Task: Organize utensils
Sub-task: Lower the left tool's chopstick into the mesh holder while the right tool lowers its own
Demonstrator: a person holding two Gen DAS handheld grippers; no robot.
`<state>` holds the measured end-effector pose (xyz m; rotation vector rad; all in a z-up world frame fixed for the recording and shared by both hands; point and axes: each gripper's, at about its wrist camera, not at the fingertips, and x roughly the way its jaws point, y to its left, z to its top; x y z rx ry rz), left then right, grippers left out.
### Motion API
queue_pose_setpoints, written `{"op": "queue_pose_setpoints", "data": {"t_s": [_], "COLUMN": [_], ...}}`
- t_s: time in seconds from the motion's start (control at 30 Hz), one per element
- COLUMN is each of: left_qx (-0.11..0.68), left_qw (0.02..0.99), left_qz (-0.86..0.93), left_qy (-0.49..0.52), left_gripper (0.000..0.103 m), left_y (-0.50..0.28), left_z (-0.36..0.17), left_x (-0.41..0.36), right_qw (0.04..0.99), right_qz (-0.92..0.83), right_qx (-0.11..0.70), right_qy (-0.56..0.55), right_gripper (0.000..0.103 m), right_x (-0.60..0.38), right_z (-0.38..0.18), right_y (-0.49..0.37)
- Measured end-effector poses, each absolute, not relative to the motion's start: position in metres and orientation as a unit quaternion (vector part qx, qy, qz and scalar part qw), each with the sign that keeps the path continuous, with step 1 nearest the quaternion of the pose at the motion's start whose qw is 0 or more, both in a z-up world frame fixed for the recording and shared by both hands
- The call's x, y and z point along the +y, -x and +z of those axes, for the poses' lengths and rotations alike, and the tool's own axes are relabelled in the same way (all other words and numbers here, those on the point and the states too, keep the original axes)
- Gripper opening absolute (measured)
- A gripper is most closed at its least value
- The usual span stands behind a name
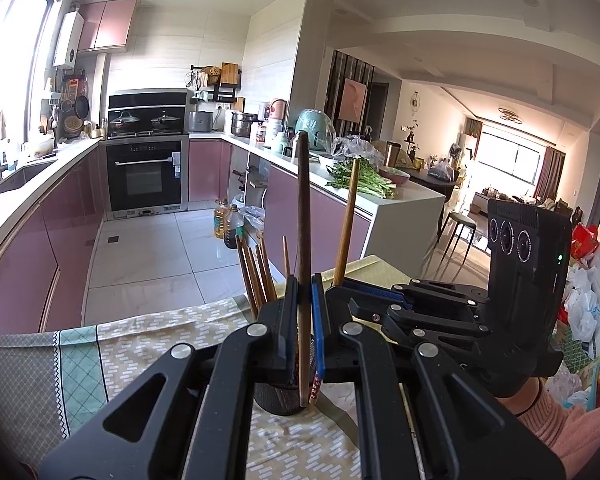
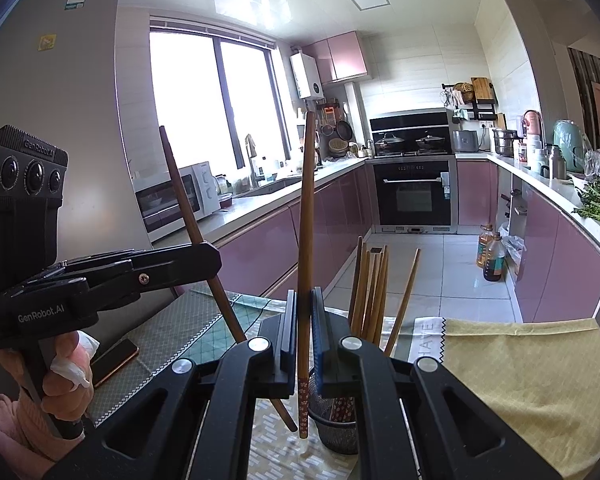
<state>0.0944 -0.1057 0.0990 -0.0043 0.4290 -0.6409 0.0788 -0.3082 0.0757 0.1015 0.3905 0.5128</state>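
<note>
While both claws stand together over the cloth-covered table [image 1: 148, 332], each is clamped on 1 chopstick held nearly upright: the left gripper [image 1: 305, 320] pinches a dark chopstick [image 1: 303, 208], and the right gripper [image 2: 305, 332] pinches a brown chopstick [image 2: 306, 216] whose patterned lower end hangs free just in front of the mesh holder [image 2: 336, 428]. That holder sits directly below and a little right of the right claw, with a bundle of chopsticks [image 2: 370, 292] rising from it just beyond the right finger, 1 of them leaning further right. Seen from the left claw, the same bundle [image 1: 256, 272] stands just left of its fingers and the holder's dark base [image 1: 276, 398] lies under the jaws. To the right of the left claw the other gripper crowds in close, its chopstick [image 1: 346, 224] slanting up beside the left one, so room on that side is tight. Left of the right claw the dark chopstick [image 2: 196, 224] slants across, and a phone [image 2: 114, 360] lies on the cloth beneath the person's hand [image 2: 60, 376]. Ahead of both claws the table edge drops to open tiled floor [image 1: 156, 256], with oil bottles [image 1: 228, 226] well beyond. A yellow cloth [image 2: 532, 364] covers the table to the right of the right claw.
</note>
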Motion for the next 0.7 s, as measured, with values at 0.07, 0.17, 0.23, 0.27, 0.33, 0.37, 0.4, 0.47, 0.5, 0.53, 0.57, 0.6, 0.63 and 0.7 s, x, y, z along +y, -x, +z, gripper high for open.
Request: {"op": "queue_pose_setpoints", "data": {"t_s": [0.07, 0.17, 0.23, 0.27, 0.33, 0.37, 0.4, 0.47, 0.5, 0.53, 0.57, 0.6, 0.63, 0.7], "left_qx": [0.207, 0.204, 0.202, 0.201, 0.2, 0.201, 0.201, 0.202, 0.202, 0.202, 0.201, 0.2, 0.2, 0.2], "left_qw": [0.927, 0.928, 0.929, 0.929, 0.93, 0.93, 0.93, 0.931, 0.931, 0.931, 0.932, 0.932, 0.932, 0.932], "left_qz": [-0.312, -0.311, -0.311, -0.31, -0.309, -0.308, -0.307, -0.305, -0.304, -0.304, -0.303, -0.303, -0.303, -0.302], "left_qy": [0.002, 0.001, 0.001, 0.001, 0.001, 0.001, 0.002, 0.002, 0.002, 0.002, 0.003, 0.003, 0.004, 0.005], "left_gripper": [0.007, 0.007, 0.007, 0.007, 0.007, 0.007, 0.007, 0.007, 0.007, 0.007, 0.007, 0.007, 0.007, 0.007], "left_y": [-0.0942, -0.0937, -0.0919, -0.0922, -0.093, -0.0926, -0.0949, -0.0972, -0.0978, -0.0982, -0.0982, -0.0985, -0.0989, -0.1005], "left_z": [0.101, 0.1035, 0.1043, 0.1042, 0.1032, 0.1023, 0.1024, 0.1028, 0.1027, 0.1026, 0.1027, 0.1029, 0.1035, 0.1045], "left_x": [-0.1074, -0.1086, -0.1094, -0.1092, -0.1099, -0.1103, -0.1107, -0.1133, -0.1143, -0.1152, -0.1154, -0.1158, -0.1158, -0.1164], "right_qw": [0.947, 0.948, 0.948, 0.948, 0.948, 0.949, 0.949, 0.949, 0.949, 0.949, 0.949, 0.949, 0.949, 0.95], "right_qz": [0.252, 0.251, 0.251, 0.251, 0.249, 0.249, 0.248, 0.248, 0.248, 0.248, 0.248, 0.248, 0.247, 0.245], "right_qx": [0.192, 0.191, 0.19, 0.19, 0.189, 0.188, 0.188, 0.188, 0.188, 0.188, 0.188, 0.187, 0.187, 0.188], "right_qy": [-0.051, -0.05, -0.05, -0.05, -0.05, -0.051, -0.052, -0.053, -0.053, -0.053, -0.053, -0.054, -0.054, -0.056], "right_gripper": [0.006, 0.006, 0.006, 0.006, 0.006, 0.006, 0.006, 0.006, 0.006, 0.006, 0.006, 0.006, 0.006, 0.006], "right_x": [-0.3083, -0.3089, -0.3084, -0.3079, -0.3077, -0.308, -0.3075, -0.3089, -0.3105, -0.3106, -0.3107, -0.3109, -0.311, -0.3116], "right_z": [0.0759, 0.0759, 0.0765, 0.077, 0.0779, 0.0781, 0.0785, 0.0774, 0.0767, 0.0768, 0.0769, 0.0763, 0.0763, 0.0764], "right_y": [-0.0792, -0.0789, -0.0796, -0.0803, -0.0812, -0.0817, -0.083, -0.0827, -0.0829, -0.0831, -0.0832, -0.0831, -0.0844, -0.0871]}}
